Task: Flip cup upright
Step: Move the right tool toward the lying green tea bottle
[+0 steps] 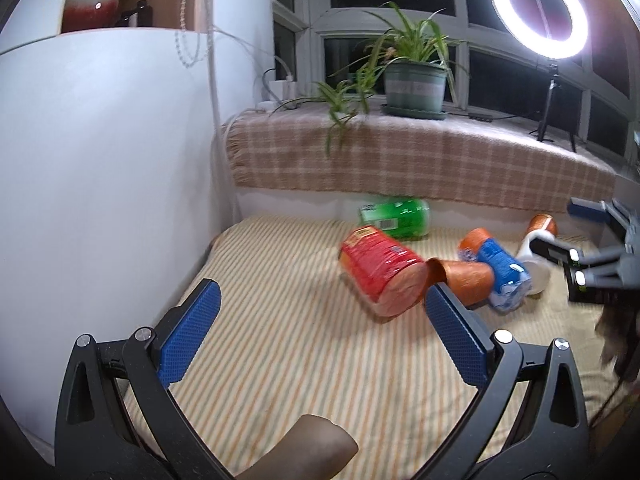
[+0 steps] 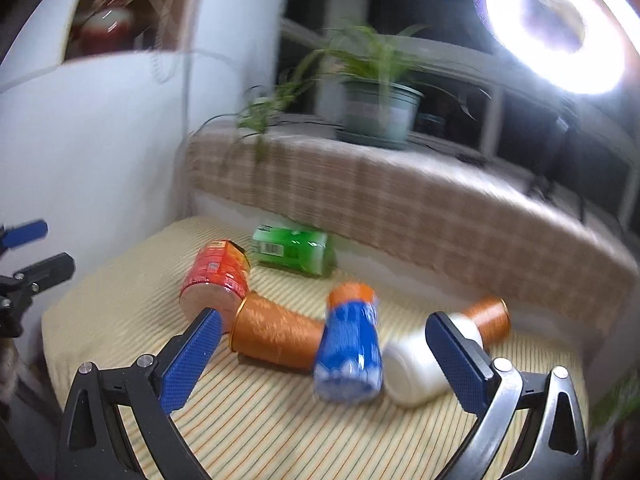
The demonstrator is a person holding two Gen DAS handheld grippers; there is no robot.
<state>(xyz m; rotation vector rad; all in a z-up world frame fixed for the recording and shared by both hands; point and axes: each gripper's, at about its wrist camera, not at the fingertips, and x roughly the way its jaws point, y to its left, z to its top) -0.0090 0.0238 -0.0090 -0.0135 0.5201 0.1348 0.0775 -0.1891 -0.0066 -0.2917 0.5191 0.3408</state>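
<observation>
Both grippers hover above the striped tablecloth [image 1: 280, 360], fingers spread wide, holding nothing. The left gripper [image 1: 320, 334] faces the red cup [image 1: 380, 270] from the near left; the right gripper [image 2: 324, 356] looks down on the middle of the cluster.

6 containers lie on their sides. Red cup: wide mouth toward the cameras. Behind it, a green cup [image 1: 396, 216] against the ledge. An orange cup [image 2: 276, 336] lies with its gold-rimmed mouth touching the red cup and its base against a blue cup [image 2: 348, 344]. Just right of that, a white cup [image 2: 420, 372] and a small orange cup [image 2: 486, 316] behind it. The task sentence does not say which cup is meant; the orange, blue and white cups sit between the right gripper's fingers.

Risks (judgement only):
- Cups are round and touch each other; a finger pushed between 2 could roll neighbours away.
- Thin walls may buckle under a hard squeeze.
- The cloth may drag under a tipping rim.
- The right wrist view is motion-blurred, so alignment there is uncertain.

Writing: barcodes show on the red and green cups; no brand text is legible.
</observation>
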